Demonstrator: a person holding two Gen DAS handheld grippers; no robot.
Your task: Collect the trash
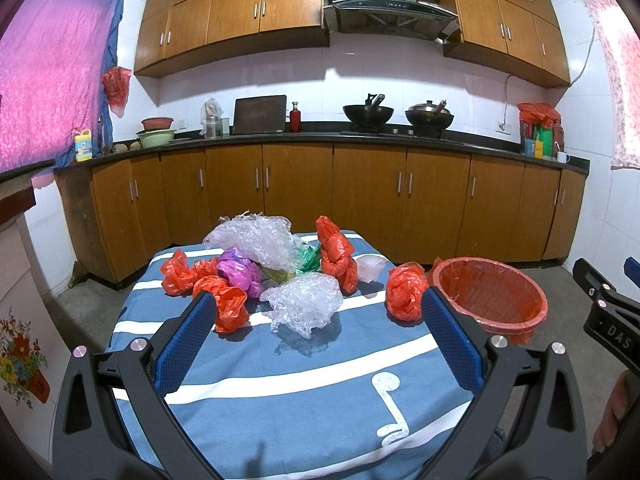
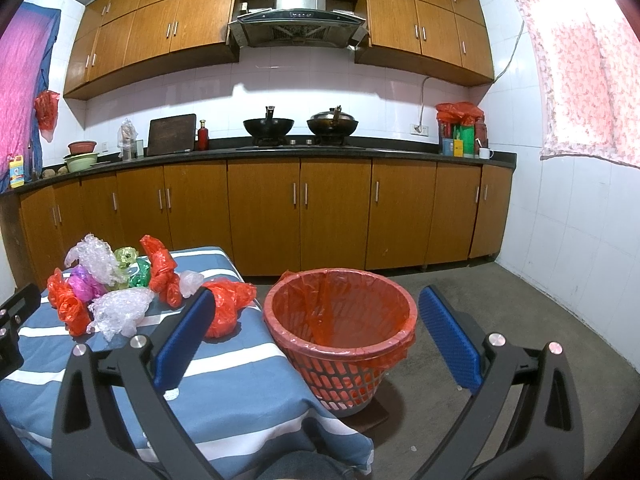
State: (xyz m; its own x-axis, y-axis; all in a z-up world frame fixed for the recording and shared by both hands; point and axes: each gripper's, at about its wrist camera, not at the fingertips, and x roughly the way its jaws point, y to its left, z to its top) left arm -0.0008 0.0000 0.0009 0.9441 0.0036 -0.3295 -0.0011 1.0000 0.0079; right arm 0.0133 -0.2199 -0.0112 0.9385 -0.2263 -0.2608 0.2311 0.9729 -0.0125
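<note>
Left gripper point(image 1: 316, 304) spread wide, nothing between the blue pads, hanging above the near part of the table point(image 1: 280, 392) with its blue-and-white striped cloth. Right gripper point(image 2: 316, 308) also released and empty, straddling the table's right edge and the basket.

Just ahead of the left gripper, between its fingers: crumpled clear bubble wrap point(image 1: 304, 304). At its left fingertip, an orange bag wad point(image 1: 226, 306). At its right fingertip, another orange wad point(image 1: 404, 292), the piece closest to the basket; in the right wrist view it sits partly behind that gripper's left finger.

Trash basket point(image 2: 340, 320) stands off the table's right side, red lattice plastic, lined with an orange bag, looks empty inside. It sits between the right gripper's fingers, lower than the tabletop.

Farther ahead: purple bag point(image 1: 240, 272), more orange wads on the left point(image 1: 178, 274), tall knotted orange bag point(image 1: 336, 256), small clear bag point(image 1: 370, 268), green piece point(image 1: 310, 260), big bubble wrap heap point(image 1: 256, 240) at the back. All loose, bunched, touching each other.

Beyond: wooden cabinets point(image 1: 296, 184), dark counter with 2 woks point(image 1: 368, 114), range hood point(image 1: 390, 4).
</note>
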